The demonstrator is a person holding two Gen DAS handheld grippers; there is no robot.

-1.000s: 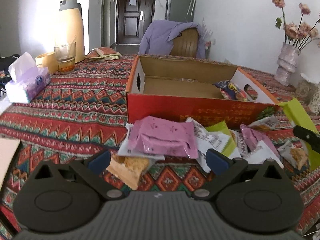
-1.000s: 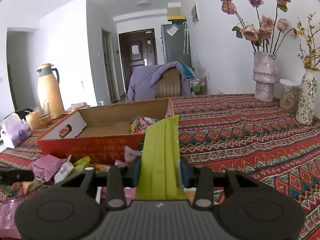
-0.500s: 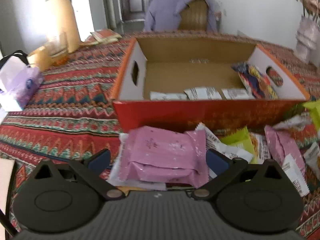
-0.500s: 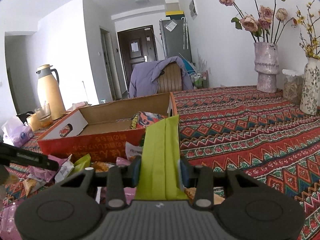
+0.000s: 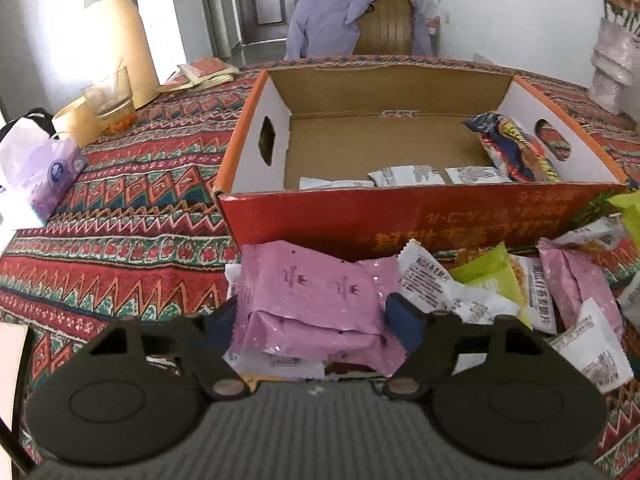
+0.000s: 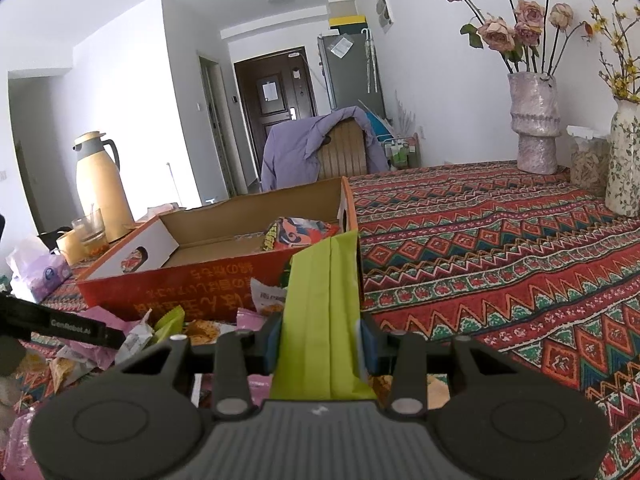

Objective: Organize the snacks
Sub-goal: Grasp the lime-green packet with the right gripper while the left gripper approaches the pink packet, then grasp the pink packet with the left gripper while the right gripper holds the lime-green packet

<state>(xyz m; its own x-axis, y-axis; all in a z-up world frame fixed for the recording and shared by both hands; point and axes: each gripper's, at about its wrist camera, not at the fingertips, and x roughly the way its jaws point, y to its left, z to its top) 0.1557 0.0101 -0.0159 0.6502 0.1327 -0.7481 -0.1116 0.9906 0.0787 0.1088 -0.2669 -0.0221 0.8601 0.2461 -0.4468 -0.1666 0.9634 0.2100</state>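
Note:
A red cardboard box (image 5: 400,216) stands open on the patterned tablecloth, holding a colourful bag (image 5: 512,148) and a few white packets (image 5: 404,176). In front of it lies a heap of loose snacks. My left gripper (image 5: 310,316) is low over the heap and its jaws are closing around a pink snack packet (image 5: 312,292), with the blue pads touching its two sides. My right gripper (image 6: 320,340) is shut on a long green packet (image 6: 320,300) and holds it upright in front of the box (image 6: 200,284), near its right end.
A cream thermos (image 5: 116,36), a glass (image 5: 110,100) and a tissue pack (image 5: 44,168) stand left of the box. Two flower vases (image 6: 534,120) and a jar stand far right. A chair with a purple jacket (image 5: 360,20) is behind the table. Bare tablecloth lies to the right.
My left gripper came forward and down onto the heap, and its jaws narrowed from wide open to the sides of the pink packet. The right gripper kept still with the green packet.

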